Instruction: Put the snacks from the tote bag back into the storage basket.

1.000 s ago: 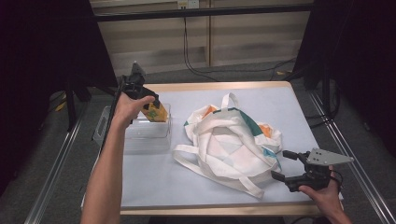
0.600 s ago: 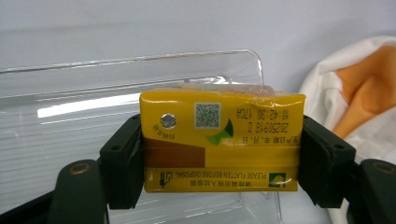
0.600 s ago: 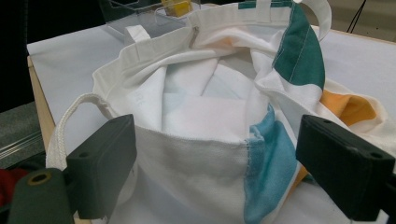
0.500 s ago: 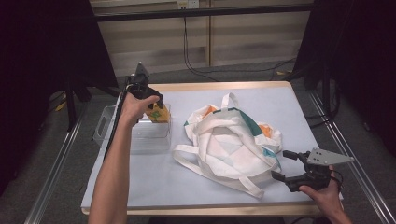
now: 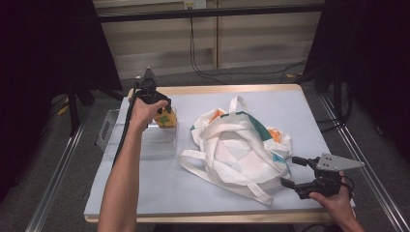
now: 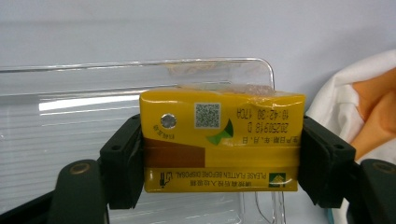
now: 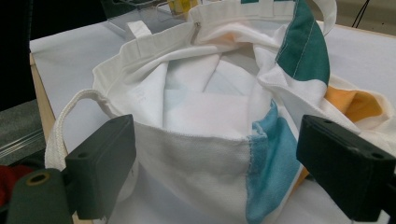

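Observation:
A yellow drink carton [image 6: 222,140] with a brown band and a printed code is clamped between the jaws of my left gripper [image 6: 222,163]. In the high view that left gripper [image 5: 163,115] holds the carton [image 5: 166,118] over the right end of a clear plastic bin [image 5: 111,131]. A white tote bag [image 5: 239,145] with teal, blue and orange panels lies crumpled mid-table. My right gripper [image 5: 294,171] stands open at the bag's near right edge. In the right gripper view its jaws spread wide in front of the bag's rim [image 7: 205,149], not touching the cloth.
The clear bin's far wall [image 6: 140,74] stands just behind the carton. The bag's looped handles [image 5: 212,171] trail over the pale blue mat toward the front. A wooden table edge [image 5: 217,89] and metal rails frame the mat; cables hang at the back.
My left hand has sunk a little with the carton, toward the bin's right end. The right gripper and the bag have kept still.

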The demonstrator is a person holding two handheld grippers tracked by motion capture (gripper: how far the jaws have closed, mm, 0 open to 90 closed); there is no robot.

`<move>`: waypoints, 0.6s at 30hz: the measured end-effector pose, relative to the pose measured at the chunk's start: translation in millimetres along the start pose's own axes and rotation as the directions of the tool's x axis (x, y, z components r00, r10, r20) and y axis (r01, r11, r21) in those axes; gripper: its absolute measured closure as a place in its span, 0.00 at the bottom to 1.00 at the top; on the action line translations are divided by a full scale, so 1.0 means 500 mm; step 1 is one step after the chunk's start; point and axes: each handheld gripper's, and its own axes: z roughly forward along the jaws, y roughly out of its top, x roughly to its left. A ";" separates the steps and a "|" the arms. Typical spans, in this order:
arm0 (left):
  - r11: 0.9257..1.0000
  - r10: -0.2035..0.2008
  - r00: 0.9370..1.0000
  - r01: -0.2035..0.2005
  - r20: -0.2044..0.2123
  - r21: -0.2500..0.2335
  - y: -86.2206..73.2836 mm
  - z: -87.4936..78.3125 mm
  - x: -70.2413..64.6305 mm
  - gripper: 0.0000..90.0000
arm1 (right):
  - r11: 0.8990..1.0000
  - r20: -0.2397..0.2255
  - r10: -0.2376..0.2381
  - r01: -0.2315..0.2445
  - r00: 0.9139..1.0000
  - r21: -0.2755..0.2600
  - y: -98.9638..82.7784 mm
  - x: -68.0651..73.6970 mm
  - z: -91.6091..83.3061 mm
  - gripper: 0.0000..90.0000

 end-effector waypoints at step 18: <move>1.000 0.012 0.999 -0.012 -0.036 -0.007 0.009 0.020 -0.015 0.31 | 1.000 -0.009 0.006 -0.006 1.000 0.005 0.000 0.000 0.002 0.13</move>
